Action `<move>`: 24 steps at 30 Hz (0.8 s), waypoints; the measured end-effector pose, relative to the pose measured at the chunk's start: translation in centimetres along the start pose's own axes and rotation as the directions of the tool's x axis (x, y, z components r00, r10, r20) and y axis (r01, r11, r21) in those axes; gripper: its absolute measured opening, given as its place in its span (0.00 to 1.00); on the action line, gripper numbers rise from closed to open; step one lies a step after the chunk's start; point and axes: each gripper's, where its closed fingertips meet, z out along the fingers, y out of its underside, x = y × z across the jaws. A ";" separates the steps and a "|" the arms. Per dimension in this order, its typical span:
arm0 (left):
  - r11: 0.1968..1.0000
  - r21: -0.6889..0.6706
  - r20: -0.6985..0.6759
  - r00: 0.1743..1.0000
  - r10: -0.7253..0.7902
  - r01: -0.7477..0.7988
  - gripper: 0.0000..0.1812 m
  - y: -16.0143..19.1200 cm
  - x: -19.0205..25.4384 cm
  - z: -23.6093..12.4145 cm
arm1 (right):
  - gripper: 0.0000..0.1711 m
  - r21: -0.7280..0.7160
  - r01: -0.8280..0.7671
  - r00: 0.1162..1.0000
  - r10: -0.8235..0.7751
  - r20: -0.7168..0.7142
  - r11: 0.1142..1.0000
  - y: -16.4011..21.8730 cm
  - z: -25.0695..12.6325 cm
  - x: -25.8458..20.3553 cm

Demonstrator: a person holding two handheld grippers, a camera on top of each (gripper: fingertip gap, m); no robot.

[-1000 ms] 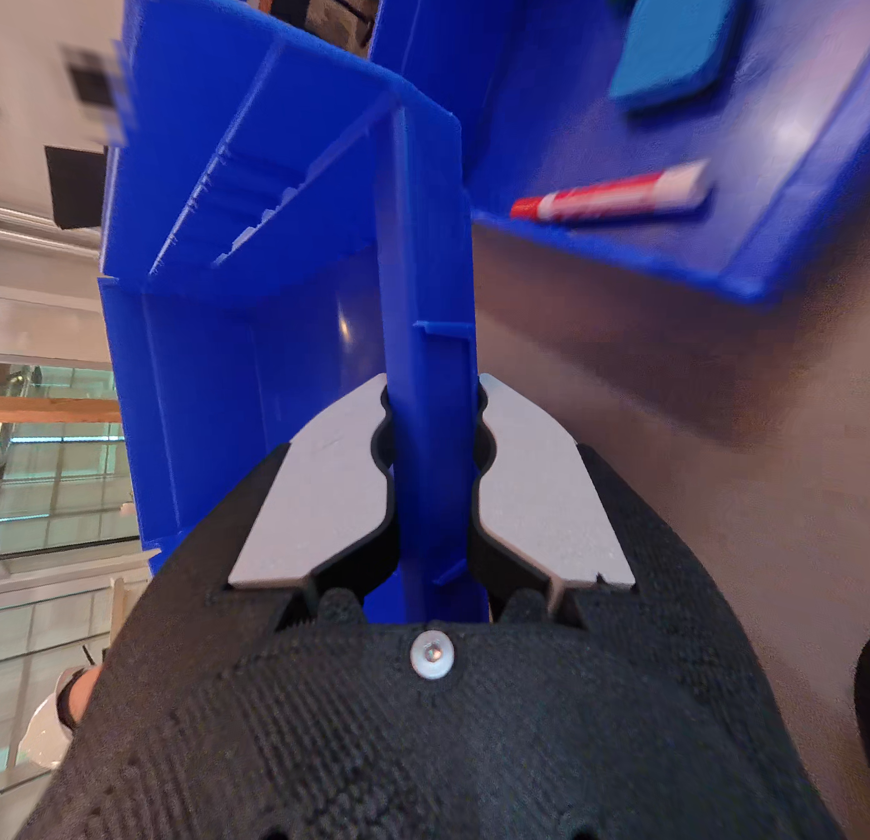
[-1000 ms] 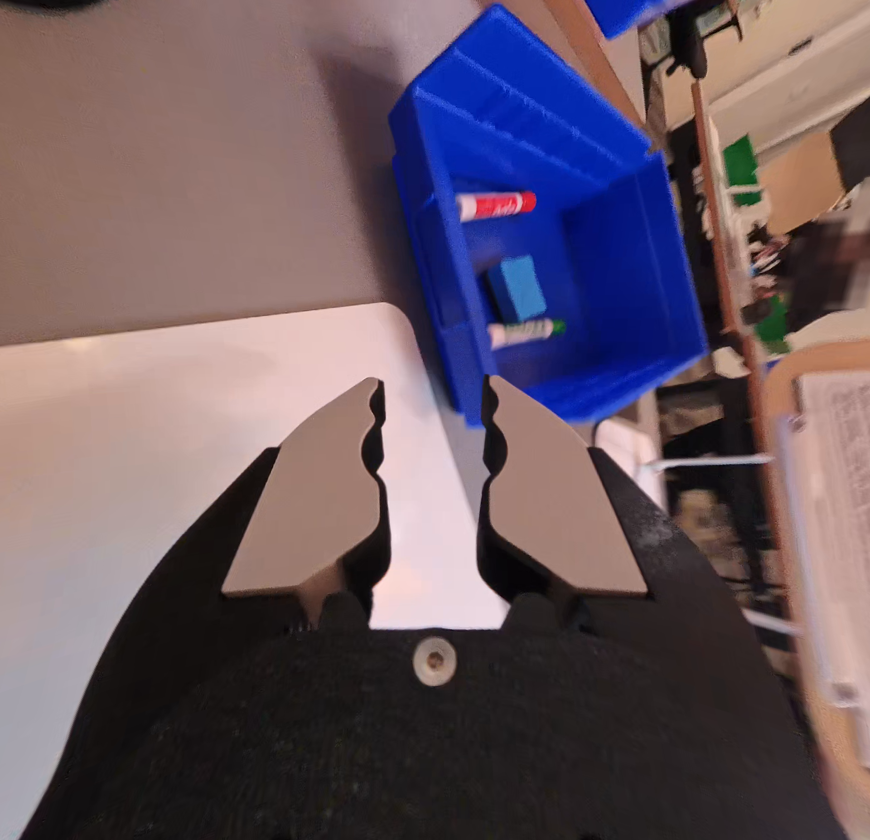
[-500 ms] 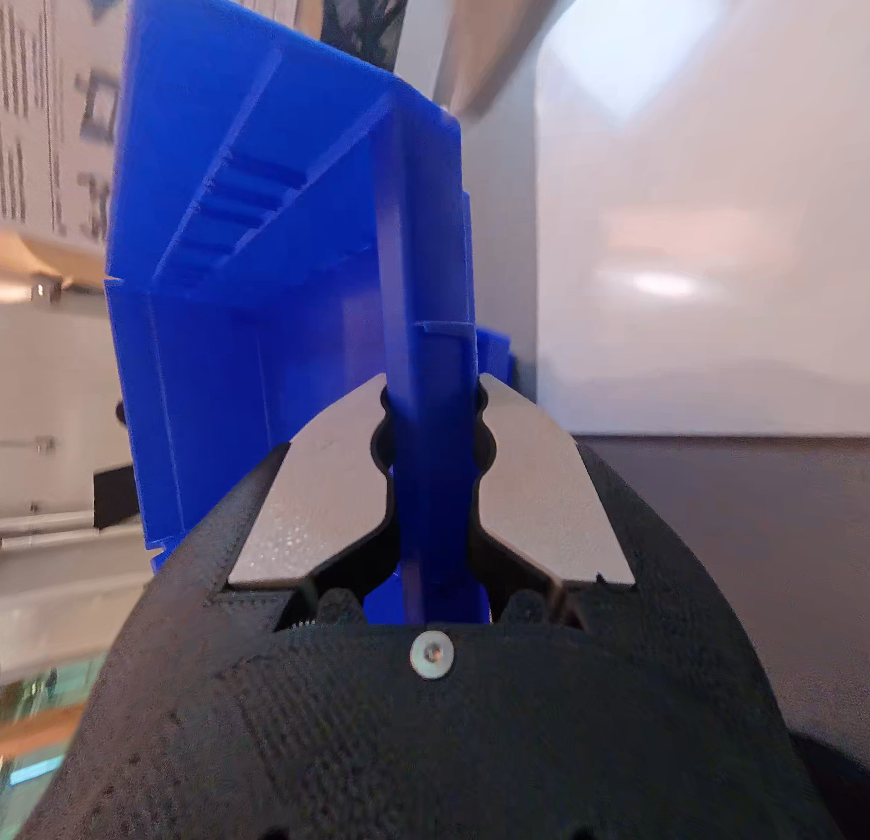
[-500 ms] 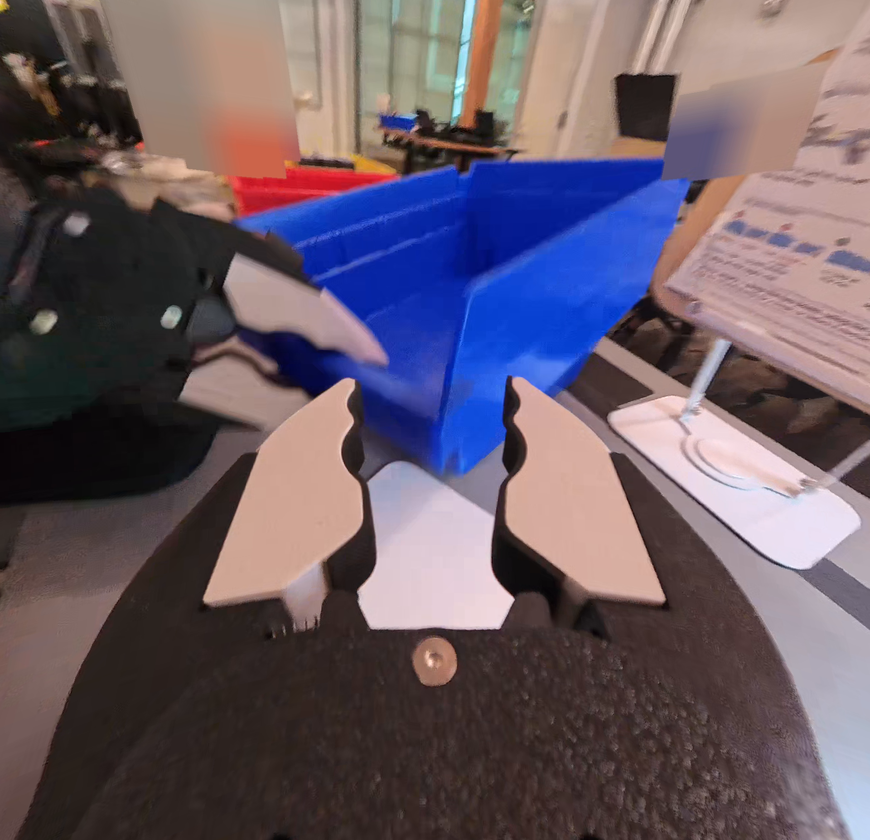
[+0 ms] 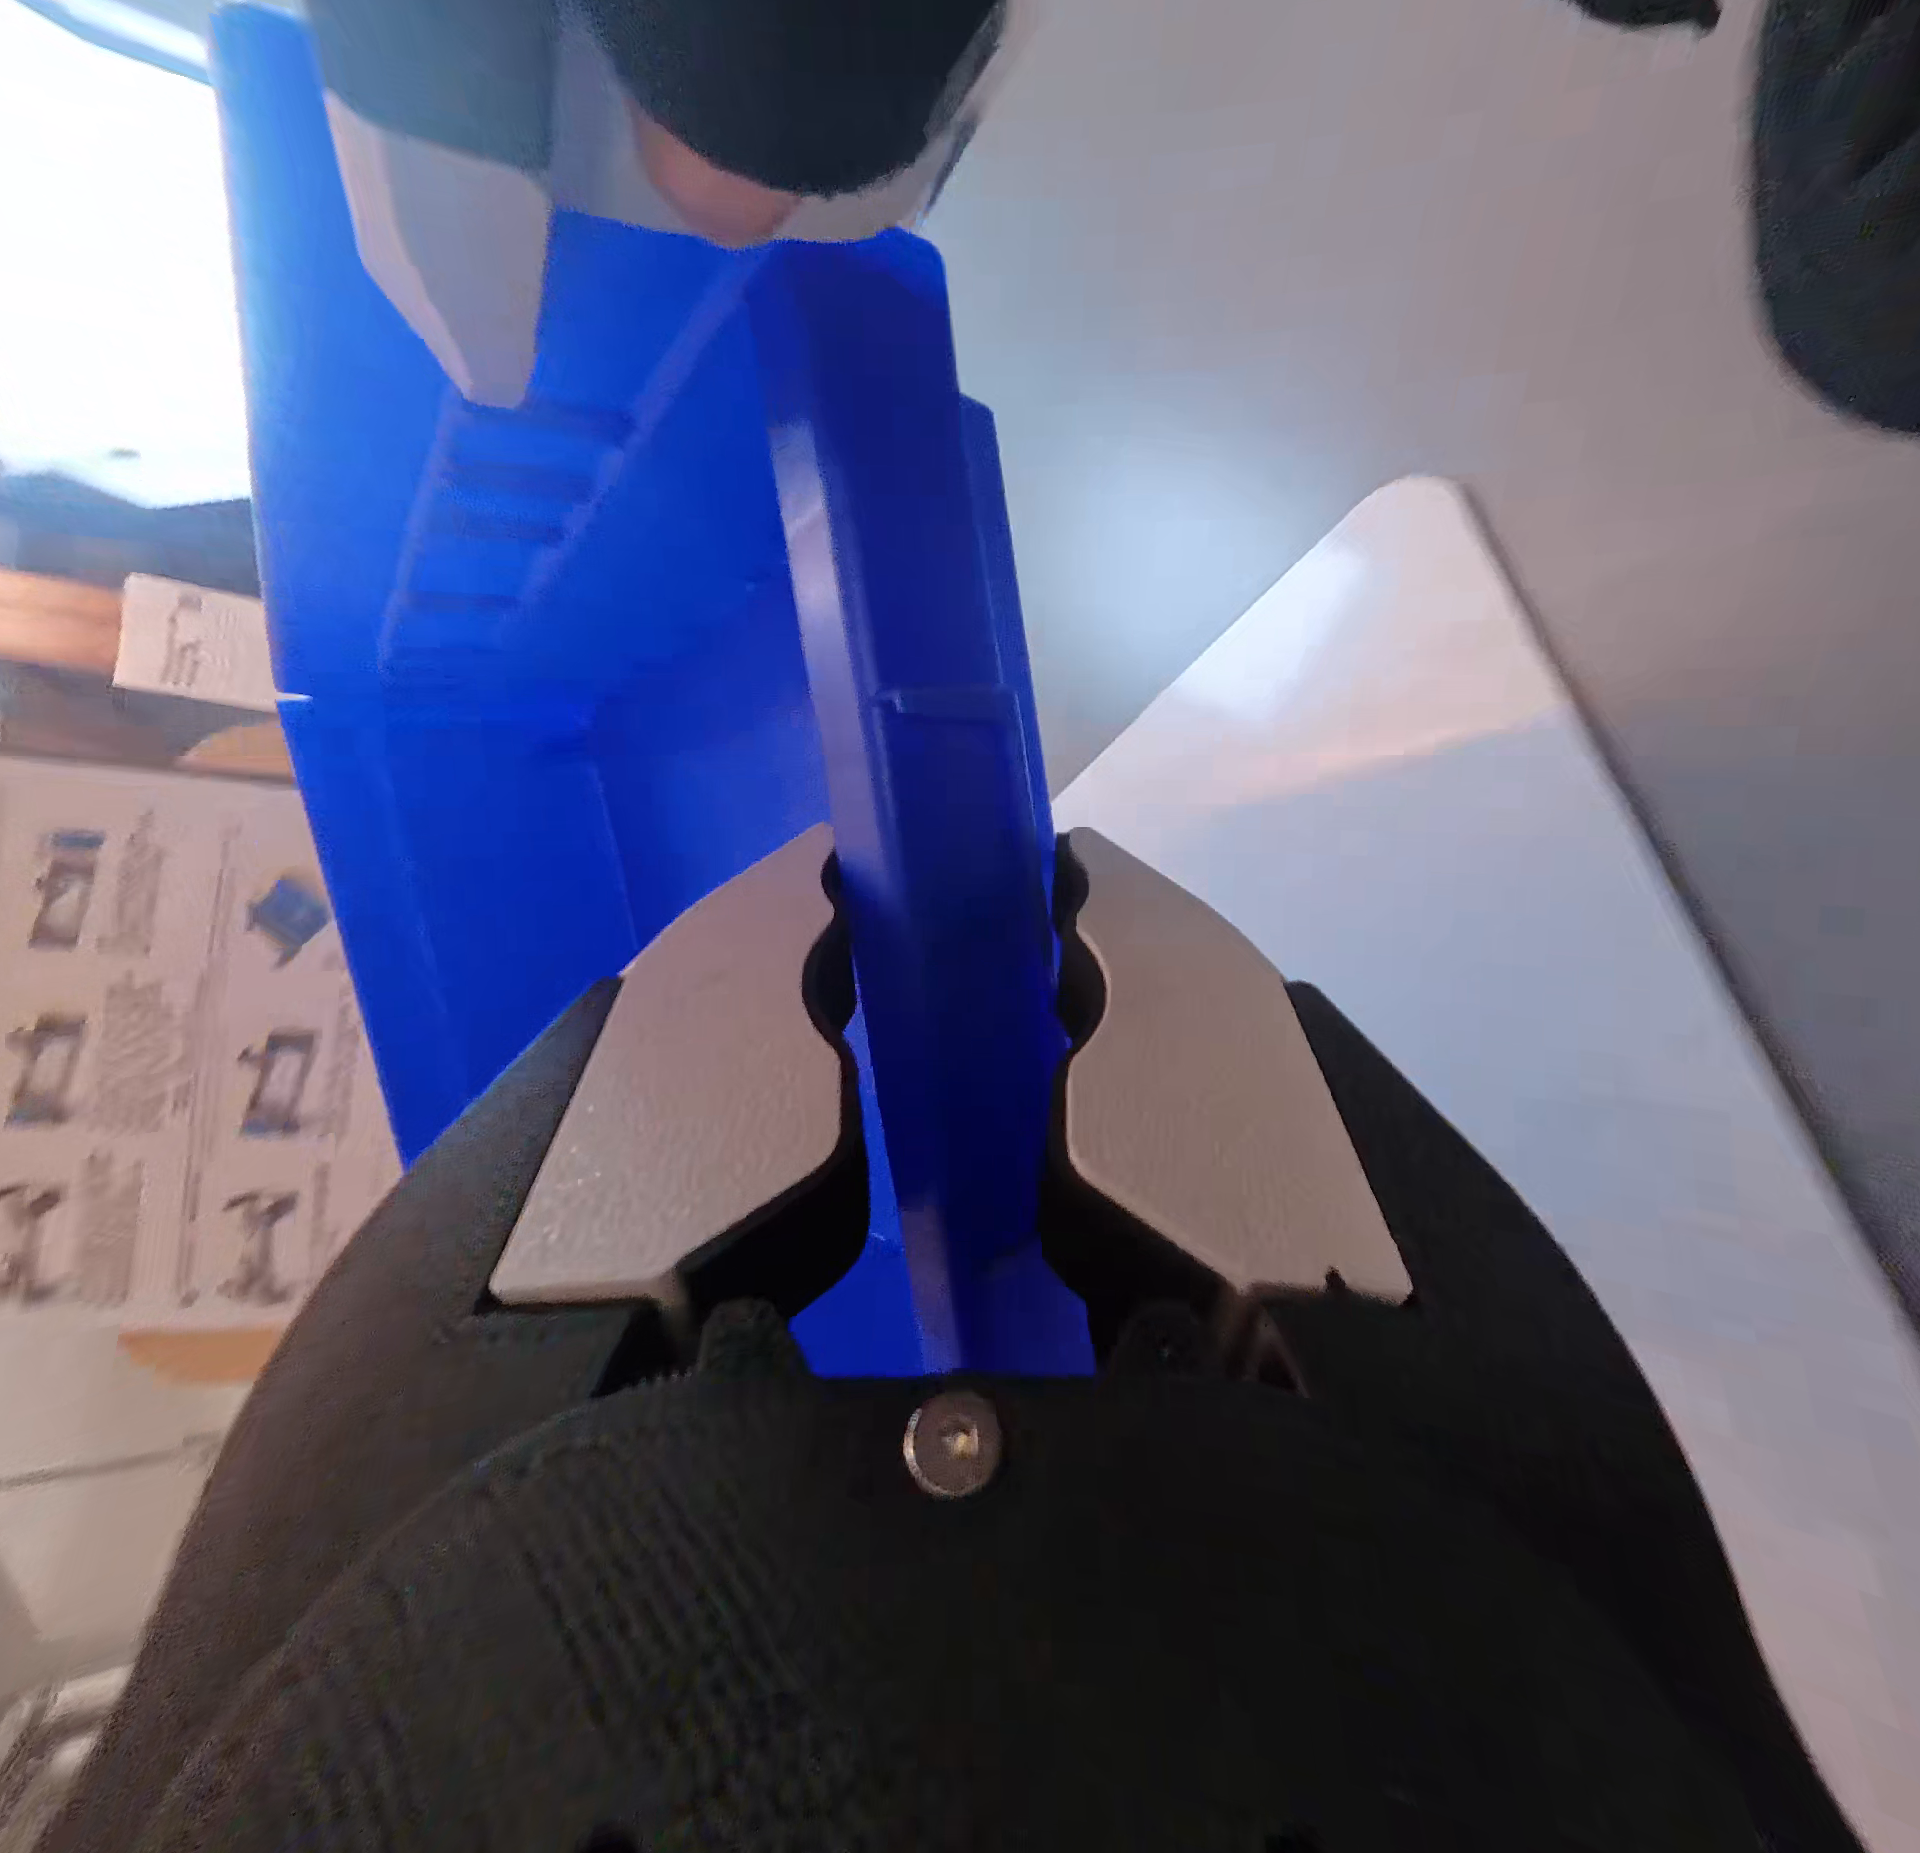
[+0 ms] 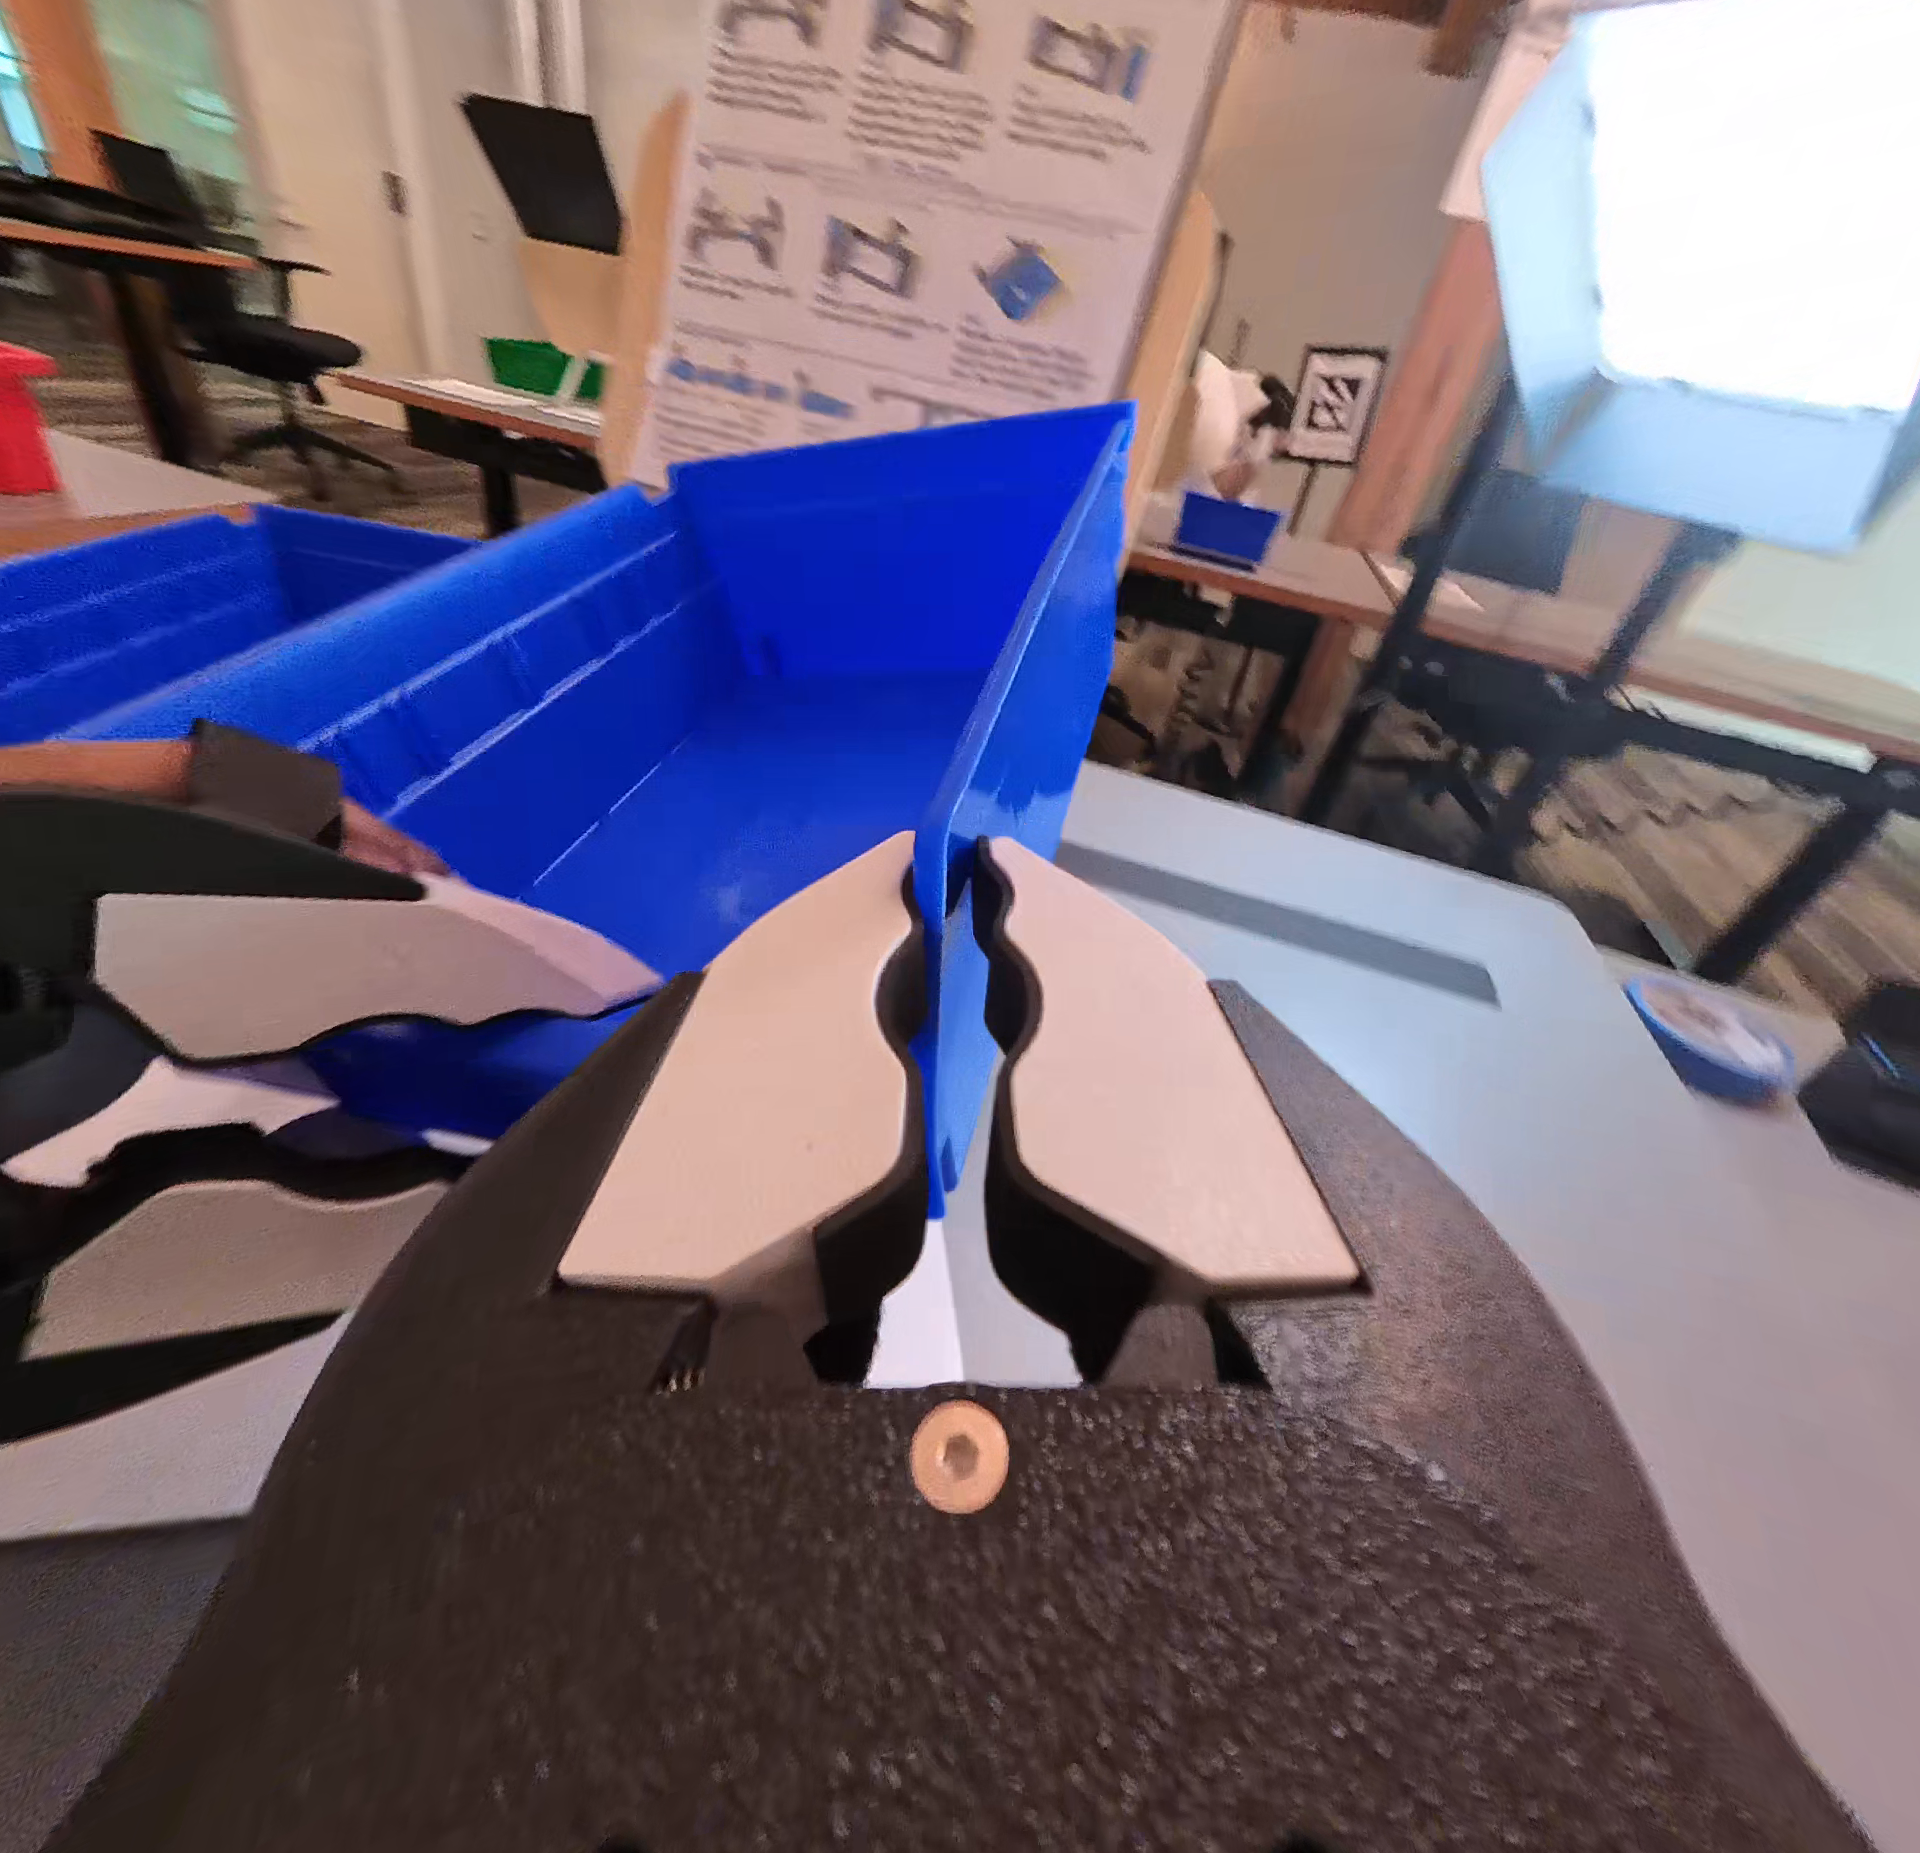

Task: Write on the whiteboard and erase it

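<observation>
My left claw point(image 5: 943, 930) grips one wall of the blue bin point(image 5: 499, 743); my right claw point(image 6: 948, 873) is closed on another wall, above the whiteboard point(image 5: 1455, 920).

Right gripper point(image 6: 951, 873) clamped on the wall of a blue bin point(image 6: 790, 764)

Its grey fingers point(image 6: 774, 1086) pinch the bin's near corner edge, the thin wall standing upright between them. The bin's open inside stretches ahead and to the left of the tool. The left gripper point(image 6: 582, 993) reaches in from the left, closed over the bin's front rim. A white whiteboard point(image 6: 914, 1325) shows beneath the fingers. A roll of blue tape point(image 6: 1709, 1040) lies on the grey table point(image 6: 1558, 1232), far right.
</observation>
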 end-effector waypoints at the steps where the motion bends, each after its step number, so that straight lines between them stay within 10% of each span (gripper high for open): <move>1: 1.000 0.020 -0.040 0.999 -0.009 0.010 0.21 -0.8 1.2 0.4 | 0.02 -0.025 -0.015 1.000 0.014 -0.028 1.000 1.0 -0.6 0.9; 10: 0.862 0.267 -0.454 0.845 -0.282 0.431 0.13 -3.4 5.4 -7.4 | 0.02 -0.161 -0.123 0.971 0.085 -0.224 0.979 8.4 -3.5 8.7; 24: 0.715 -0.354 -0.076 0.744 -0.664 0.603 0.26 28.9 -0.4 -7.7 | 0.02 -0.222 -0.300 0.876 0.176 -0.449 0.928 15.5 -2.8 19.1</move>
